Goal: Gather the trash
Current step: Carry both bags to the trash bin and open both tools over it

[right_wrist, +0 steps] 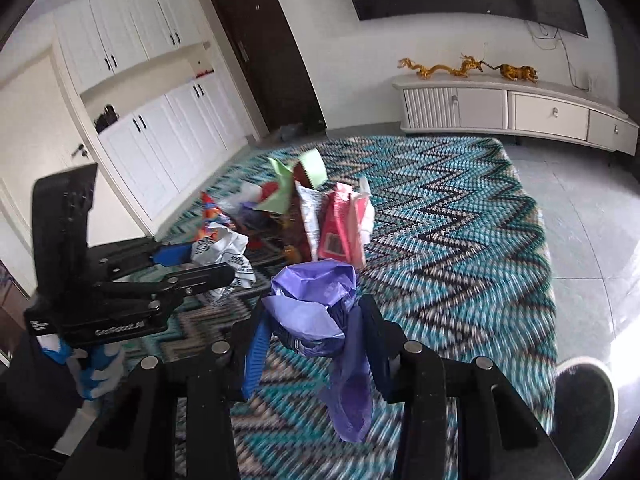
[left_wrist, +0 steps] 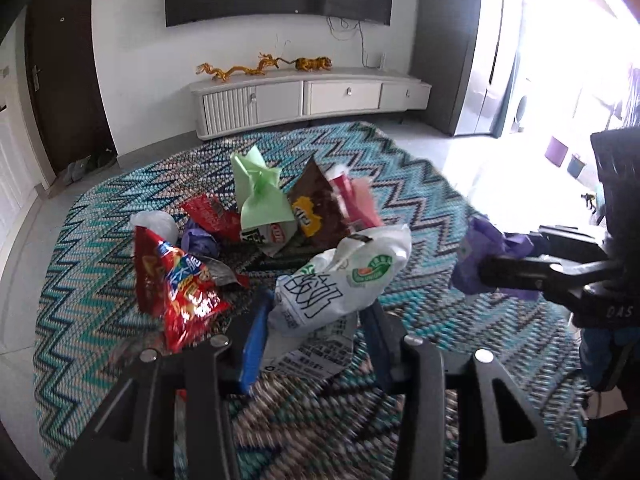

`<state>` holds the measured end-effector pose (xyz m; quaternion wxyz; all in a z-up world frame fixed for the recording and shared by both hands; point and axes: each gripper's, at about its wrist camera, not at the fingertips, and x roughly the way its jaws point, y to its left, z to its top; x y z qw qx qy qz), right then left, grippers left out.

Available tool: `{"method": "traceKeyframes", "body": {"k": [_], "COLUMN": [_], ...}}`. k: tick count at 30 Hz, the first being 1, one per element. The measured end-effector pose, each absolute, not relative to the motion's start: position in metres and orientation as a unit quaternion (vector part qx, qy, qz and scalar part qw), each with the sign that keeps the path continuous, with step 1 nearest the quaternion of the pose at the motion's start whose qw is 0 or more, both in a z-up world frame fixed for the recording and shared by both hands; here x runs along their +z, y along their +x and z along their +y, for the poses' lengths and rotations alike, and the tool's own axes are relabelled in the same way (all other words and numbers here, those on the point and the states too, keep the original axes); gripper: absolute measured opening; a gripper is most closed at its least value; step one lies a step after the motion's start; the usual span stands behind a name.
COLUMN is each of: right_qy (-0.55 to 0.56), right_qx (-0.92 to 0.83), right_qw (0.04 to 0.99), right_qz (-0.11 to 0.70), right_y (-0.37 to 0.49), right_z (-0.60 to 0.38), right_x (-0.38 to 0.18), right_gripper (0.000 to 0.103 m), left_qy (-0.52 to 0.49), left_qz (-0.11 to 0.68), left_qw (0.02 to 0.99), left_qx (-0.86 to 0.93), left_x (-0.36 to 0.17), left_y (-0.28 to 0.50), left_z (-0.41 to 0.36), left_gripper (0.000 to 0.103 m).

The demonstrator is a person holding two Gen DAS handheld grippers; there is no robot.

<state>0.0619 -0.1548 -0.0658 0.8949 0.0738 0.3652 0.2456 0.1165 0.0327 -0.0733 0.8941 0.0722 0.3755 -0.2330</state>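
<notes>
Your left gripper [left_wrist: 316, 320] is clamped on the white printed wrapper [left_wrist: 336, 280], low in the centre of the left wrist view and lifted off the rug [left_wrist: 420, 208], likely so it clears the heap. Your right gripper [right_wrist: 316, 344] pinches the crumpled purple bag [right_wrist: 316, 308], centre-bottom of its own view; a tail hangs below the jaws, so the hold looks loose. The remaining trash pile [left_wrist: 256, 216] sits mid-frame on the rug, gathered tight together, probably to keep each pick short. I see no bin in either view.
</notes>
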Motion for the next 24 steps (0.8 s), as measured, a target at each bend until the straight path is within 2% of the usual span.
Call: {"method": "traceKeyframes", "body": {"k": [13,24], "right_qy": [0.090,0.124], "right_qx": [0.208,0.124], "right_qw": [0.929,0.951], "right_qz": [0.294,0.253], "right_y": [-0.043,-0.109], "right_z": [-0.194,-0.265], "right_x": [-0.002,0.011], "right_gripper": [0.041,0.041], "left_qy": [0.048,0.052], "left_qz": [0.311,0.264], "left_qw": [0.914,0.909], "left_qx": [-0.256,-0.317], "left_x": [-0.015,0.034], "left_y": [0.039,0.010], "left_z": [0.030,-0.035], "left_gripper": [0.042,0.042]}}
